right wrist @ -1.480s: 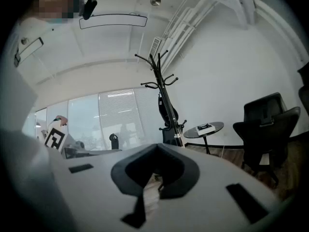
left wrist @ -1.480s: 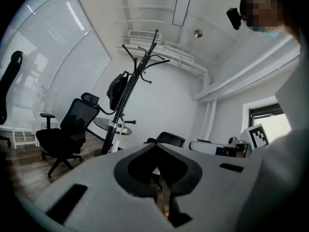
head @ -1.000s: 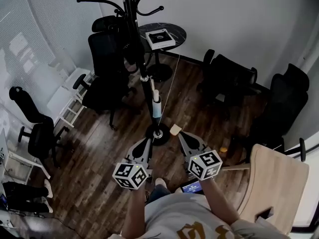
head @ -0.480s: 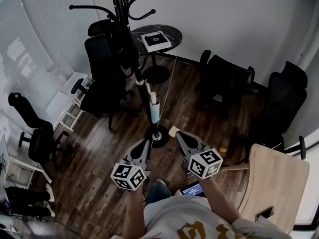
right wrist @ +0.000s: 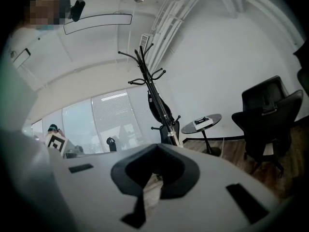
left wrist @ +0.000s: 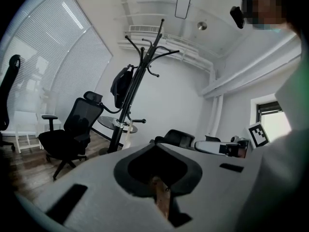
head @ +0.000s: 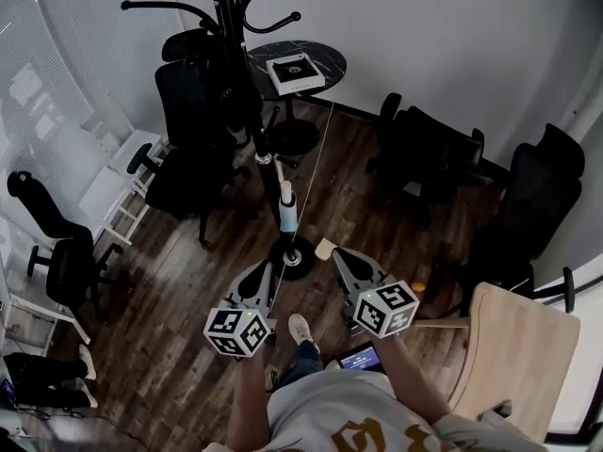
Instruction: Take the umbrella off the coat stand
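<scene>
left tool (head: pixel 256 277) and right tool (head: pixel 341 264) both closed, empty, one umbrella (head: pixel 286 209) by one coat stand (head: pixel 236 56)

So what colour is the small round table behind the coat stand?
The round table is black; the head view shows it best.

Item count: coat stand (head: pixel 232 17), quantity one; umbrella (head: pixel 288 210), one; hanging bag (left wrist: pixel 120 86), one; round worktop (head: pixel 332 56), one; box (head: pixel 295 72) on it, one; black office chairs (head: pixel 188 149) (head: pixel 57 248) (head: pixel 429 149) (head: pixel 542 191), four; grippers, two: left gripper (head: pixel 258 273), right gripper (head: pixel 343 260)
</scene>
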The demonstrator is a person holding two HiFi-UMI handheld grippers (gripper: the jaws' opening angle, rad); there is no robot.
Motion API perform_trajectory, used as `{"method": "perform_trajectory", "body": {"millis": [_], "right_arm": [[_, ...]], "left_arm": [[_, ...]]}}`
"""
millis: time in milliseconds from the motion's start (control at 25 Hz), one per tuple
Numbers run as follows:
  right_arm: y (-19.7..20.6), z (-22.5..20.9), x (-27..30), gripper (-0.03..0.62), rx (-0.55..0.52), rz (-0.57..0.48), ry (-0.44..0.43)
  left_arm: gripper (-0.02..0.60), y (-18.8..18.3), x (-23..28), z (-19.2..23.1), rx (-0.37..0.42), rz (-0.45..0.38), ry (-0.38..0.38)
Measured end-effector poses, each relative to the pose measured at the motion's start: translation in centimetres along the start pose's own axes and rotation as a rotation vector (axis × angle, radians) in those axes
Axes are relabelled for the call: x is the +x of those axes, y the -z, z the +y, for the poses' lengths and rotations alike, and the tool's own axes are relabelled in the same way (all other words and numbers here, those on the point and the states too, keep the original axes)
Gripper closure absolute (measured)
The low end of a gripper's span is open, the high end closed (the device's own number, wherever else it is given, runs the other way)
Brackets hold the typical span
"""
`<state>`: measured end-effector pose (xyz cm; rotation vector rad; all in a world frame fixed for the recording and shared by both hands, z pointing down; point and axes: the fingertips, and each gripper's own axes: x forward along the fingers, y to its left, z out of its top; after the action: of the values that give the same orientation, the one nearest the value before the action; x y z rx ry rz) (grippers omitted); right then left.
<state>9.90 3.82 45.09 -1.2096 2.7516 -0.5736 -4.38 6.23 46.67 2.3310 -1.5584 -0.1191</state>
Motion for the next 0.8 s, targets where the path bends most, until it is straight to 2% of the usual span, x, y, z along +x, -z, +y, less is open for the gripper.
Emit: {"method": "perform_trajectory", "body": {"millis": [160, 800], "right_arm": [[-0.2, -1.7, 2.8, 0.583, -0.003, 0.014, 0.017], [-0.1, -7.5, 14.2, 0.582, 0.011, 0.093, 0.067]], "left_arm": [[0.561, -0.7, 3.0, 2.2, -0.020, 0.002, 0.001], [0.561, -2.4, 14.1, 9.1, -0.023, 0.065, 0.046]]}}
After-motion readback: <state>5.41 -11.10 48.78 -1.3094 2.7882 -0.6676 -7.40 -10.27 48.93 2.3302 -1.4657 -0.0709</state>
